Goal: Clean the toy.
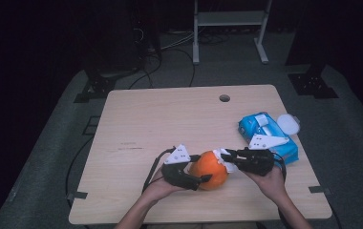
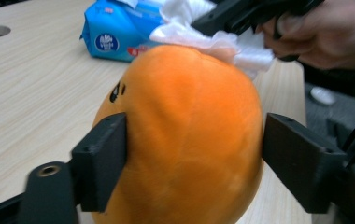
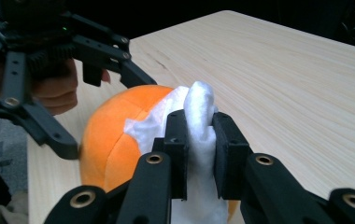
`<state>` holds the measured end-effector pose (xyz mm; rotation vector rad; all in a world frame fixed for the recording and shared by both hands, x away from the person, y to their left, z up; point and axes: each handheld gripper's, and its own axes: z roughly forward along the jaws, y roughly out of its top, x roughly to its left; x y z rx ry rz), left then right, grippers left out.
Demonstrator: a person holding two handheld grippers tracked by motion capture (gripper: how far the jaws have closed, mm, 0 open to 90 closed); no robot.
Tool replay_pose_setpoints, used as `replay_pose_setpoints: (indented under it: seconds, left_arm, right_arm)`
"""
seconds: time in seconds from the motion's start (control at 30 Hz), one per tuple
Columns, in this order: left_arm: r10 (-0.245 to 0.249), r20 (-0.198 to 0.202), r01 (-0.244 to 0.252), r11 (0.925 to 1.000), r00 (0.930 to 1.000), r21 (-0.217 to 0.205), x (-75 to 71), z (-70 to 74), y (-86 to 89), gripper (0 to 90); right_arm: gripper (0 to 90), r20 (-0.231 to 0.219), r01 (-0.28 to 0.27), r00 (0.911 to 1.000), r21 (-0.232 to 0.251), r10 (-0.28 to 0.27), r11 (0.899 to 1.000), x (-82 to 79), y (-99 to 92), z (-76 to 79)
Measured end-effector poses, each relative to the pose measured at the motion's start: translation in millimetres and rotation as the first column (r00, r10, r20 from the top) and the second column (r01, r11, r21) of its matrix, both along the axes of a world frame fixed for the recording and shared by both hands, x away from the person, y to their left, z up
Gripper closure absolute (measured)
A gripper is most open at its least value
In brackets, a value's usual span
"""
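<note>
Fuzzy plush orange toy [image 2: 189,130], matt wood table [image 1: 170,119]

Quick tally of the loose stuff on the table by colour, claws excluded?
Orange: 1, the plush ball
Blue: 1, the pack of wipes
White: 1, the wipe pinched in the right claw and lying on the ball
Total: 3
</note>
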<state>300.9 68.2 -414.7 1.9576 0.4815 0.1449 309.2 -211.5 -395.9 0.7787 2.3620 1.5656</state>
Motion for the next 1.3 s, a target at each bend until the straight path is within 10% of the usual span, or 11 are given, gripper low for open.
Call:
replay_pose_setpoints:
  seconds: [0.2,0.67,0.93,1.3]
  left_arm:
    - [0.034,0.009,-0.034,0.9992,0.9994,0.02,1.6,-15.8,-9.4,9.1]
    - [0.051,0.068,-0.054,0.9973,0.9964,0.049,-6.6,-15.2,-14.0,26.1]
    - [0.051,0.08,-0.056,0.9965,0.9955,0.062,-10.7,-16.3,-19.8,27.5]
    - [-0.011,0.079,0.009,0.9996,0.9968,0.026,-5.9,-18.4,-16.7,21.4]
  right_arm:
    - [76.8,0.003,0.01,0.9999,-0.008,-0.01,1.0,0.8,-0.3,-1.0]
    - [76.9,0.002,0.015,0.9999,0.0,-0.015,1.0,-2.8,2.1,1.8]
    - [76.9,0.066,-0.087,0.9939,-0.036,0.089,0.996,-21.3,28.8,15.5]
    - [76.9,0.065,-0.01,0.9978,-0.053,0.013,0.999,-10.8,8.9,10.0]
